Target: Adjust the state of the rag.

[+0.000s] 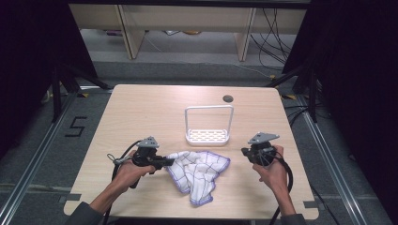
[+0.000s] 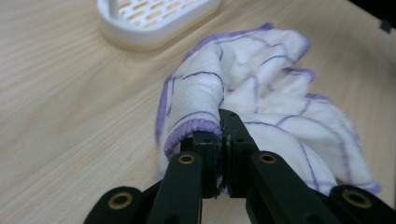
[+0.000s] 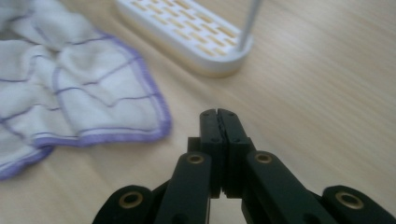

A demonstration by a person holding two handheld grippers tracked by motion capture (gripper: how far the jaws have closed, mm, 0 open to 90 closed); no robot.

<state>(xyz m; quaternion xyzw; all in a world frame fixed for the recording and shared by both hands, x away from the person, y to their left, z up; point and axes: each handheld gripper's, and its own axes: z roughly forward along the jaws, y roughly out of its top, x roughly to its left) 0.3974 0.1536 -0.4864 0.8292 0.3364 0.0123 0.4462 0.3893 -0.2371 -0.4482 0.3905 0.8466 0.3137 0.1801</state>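
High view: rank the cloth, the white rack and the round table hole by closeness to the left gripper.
1. Cloth: clamped in the left gripper, front centre.
2. White rack: just behind the cloth, mid-table.
3. Table hole: near the far edge.

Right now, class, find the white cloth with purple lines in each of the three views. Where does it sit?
High view: cloth lies low centre, between the grippers.
Left gripper view: cloth centre to right, its edge pinched in the jaws.
Right gripper view: cloth upper left.
Shared landmark: the white rack.
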